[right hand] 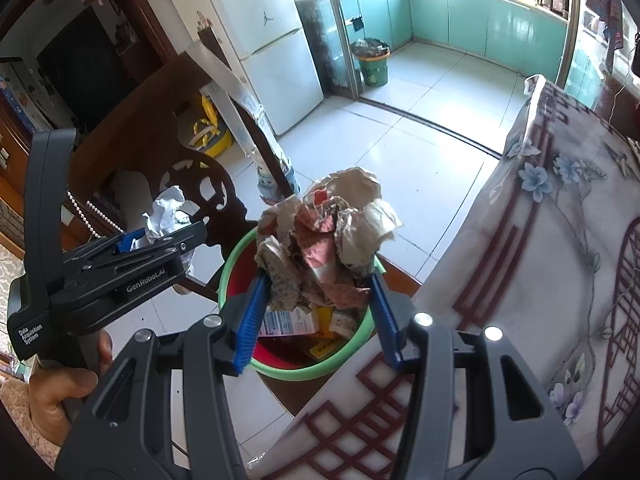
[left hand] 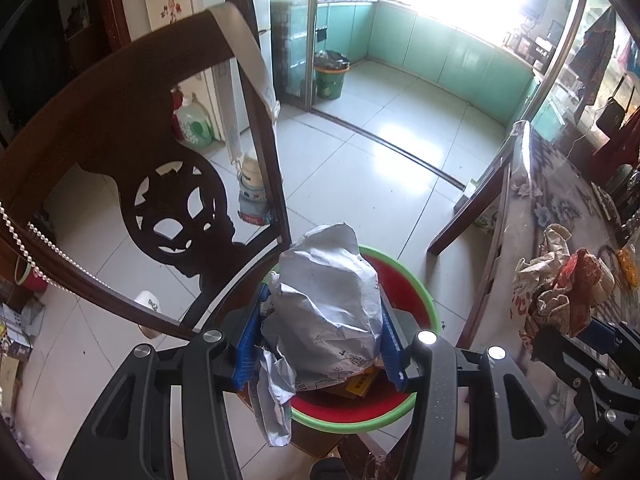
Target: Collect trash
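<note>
Both tongs over the bin. My left tongs (left hand: 322,336) are part open, blue pads clamped on a crumpled grey paper wad (left hand: 326,304). My right tongs (right hand: 318,320) are part open, gripping a crumpled tan-and-red wrapper wad (right hand: 328,236). Both wads hang above the red, green-rimmed waste bin (right hand: 228,280), beside the cloth-covered tabletop (right hand: 540,260). Cartons already lie inside the bin.

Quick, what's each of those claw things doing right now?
Left gripper: closed on crumpled grey paper.
Right gripper: closed on a crumpled patterned paper wad.
</note>
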A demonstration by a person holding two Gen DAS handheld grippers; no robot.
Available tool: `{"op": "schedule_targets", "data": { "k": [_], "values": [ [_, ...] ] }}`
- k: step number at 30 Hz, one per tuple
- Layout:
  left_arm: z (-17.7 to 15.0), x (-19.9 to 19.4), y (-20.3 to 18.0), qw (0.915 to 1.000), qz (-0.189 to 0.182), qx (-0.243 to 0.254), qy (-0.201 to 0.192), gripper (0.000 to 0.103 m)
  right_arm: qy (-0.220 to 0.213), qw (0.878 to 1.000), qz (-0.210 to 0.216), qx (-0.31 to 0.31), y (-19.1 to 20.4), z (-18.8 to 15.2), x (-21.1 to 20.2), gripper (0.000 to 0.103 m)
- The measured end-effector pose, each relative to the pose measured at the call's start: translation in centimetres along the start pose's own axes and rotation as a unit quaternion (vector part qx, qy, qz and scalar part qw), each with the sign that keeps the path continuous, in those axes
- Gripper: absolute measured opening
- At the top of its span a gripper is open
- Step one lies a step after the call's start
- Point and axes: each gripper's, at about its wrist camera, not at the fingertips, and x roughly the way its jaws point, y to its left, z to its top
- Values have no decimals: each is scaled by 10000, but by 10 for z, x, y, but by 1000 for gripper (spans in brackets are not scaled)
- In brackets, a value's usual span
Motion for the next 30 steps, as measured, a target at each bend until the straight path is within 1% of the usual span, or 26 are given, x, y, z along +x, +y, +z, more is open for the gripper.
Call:
{"op": "schedule_targets", "data": {
  "k": [6, 16, 17, 18, 19, 21, 22, 25, 27, 30],
  "values": [
    [0, 22, 7, 9996, 15, -79, 260, 48, 197, 9998, -7, -61, 2, -4, 15, 50],
    [5, 49, 15, 9985, 43, -181, 514, 48, 379, 9991, -3, -186, 9, -4, 31, 50],
    [5, 51, 15, 9984, 38, -187, 535, 48, 415, 9989, 18, -197, 9, -3, 34, 52],
    [6, 53, 15, 9983, 49, -187, 556, 51, 444, 9988, 46, -203, 10, -3, 36, 56],
    [7, 55, 15, 9981, 66, -184, 576, 52, 437, 9988, 43, -214, 10, -3, 37, 64],
    [7, 60, 15, 9976, 131, -204, 647, 68, 414, 9988, -50, -243, 11, -1, 39, 75],
    [7, 59, 14, 9977, 141, -227, 627, 70, 391, 9989, -99, -250, 12, -1, 38, 76],
    [8, 52, 13, 9981, 149, -221, 548, 71, 370, 9990, -97, -226, 10, -3, 32, 76],
    [8, 47, 10, 9986, 143, -176, 484, 75, 332, 9992, -88, -187, 7, -5, 26, 76],
    [7, 34, -1, 9993, 69, -134, 354, 76, 198, 9996, -182, -114, -1, -9, 9, 77]
  ]
}}
